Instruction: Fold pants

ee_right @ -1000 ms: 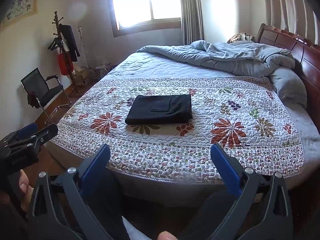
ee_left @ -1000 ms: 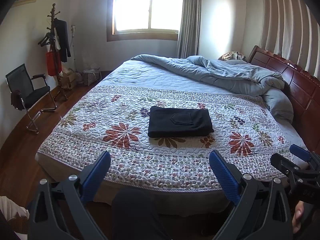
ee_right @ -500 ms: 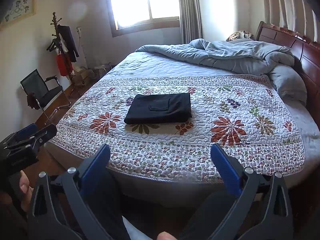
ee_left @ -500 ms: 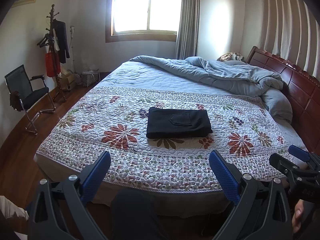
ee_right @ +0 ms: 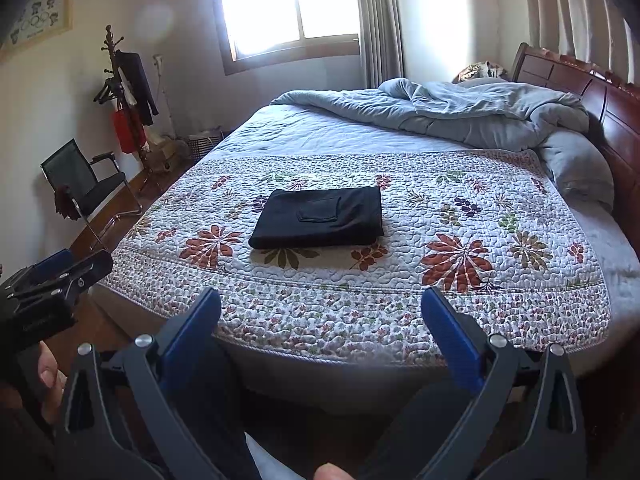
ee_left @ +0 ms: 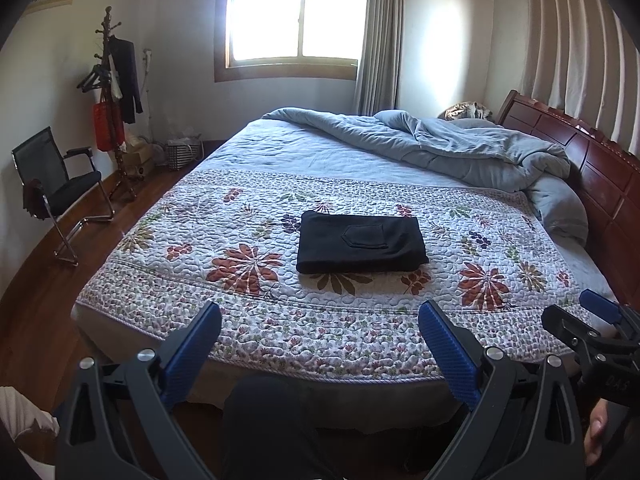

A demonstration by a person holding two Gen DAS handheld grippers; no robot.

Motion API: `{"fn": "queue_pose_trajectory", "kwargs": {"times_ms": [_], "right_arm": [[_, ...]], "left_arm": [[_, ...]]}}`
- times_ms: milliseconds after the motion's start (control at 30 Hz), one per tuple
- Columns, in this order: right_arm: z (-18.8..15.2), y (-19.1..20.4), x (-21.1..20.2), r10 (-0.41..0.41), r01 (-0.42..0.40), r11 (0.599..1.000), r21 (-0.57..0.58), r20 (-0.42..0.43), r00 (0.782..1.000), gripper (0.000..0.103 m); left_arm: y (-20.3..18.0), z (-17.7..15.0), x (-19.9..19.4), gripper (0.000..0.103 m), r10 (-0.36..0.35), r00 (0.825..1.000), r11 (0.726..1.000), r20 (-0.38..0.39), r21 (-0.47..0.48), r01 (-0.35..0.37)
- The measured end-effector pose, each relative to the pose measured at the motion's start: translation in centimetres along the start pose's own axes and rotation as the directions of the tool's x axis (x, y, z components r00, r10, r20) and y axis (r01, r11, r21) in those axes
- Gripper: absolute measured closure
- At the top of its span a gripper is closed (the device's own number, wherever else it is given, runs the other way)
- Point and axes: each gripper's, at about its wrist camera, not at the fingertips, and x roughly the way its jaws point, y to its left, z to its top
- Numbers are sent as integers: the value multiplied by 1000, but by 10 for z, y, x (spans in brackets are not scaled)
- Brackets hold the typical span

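Black pants [ee_left: 361, 242] lie folded into a neat rectangle, back pocket up, on the floral quilt [ee_left: 240, 304] in the middle of the bed. They also show in the right wrist view [ee_right: 320, 218]. My left gripper [ee_left: 320, 316] is open and empty, held back off the foot of the bed, well short of the pants. My right gripper [ee_right: 320, 304] is open and empty too, also back from the bed's edge. Each gripper shows at the side of the other's view: the right one [ee_left: 592, 328], the left one [ee_right: 60, 276].
A rumpled blue duvet [ee_left: 440, 148] and a pillow [ee_left: 560, 208] lie by the wooden headboard [ee_left: 600, 168]. A black chair [ee_left: 56, 192] and a coat stand [ee_left: 116, 96] are at the left wall. The person's dark-clad legs [ee_left: 272, 428] are below the grippers.
Both grippers have drawn back slightly from the bed; the pants look a little farther away. The pants have not moved.
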Motion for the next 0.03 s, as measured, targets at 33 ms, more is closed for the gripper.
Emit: {"fn": "queue_pose_trajectory", "kwargs": {"times_ms": [33], "right_arm": [[0, -1, 0, 0, 0, 1000, 0, 0, 1000, 3]], "left_arm": [[0, 0, 0, 4, -1, 1000, 1000, -3, -1, 1]]}}
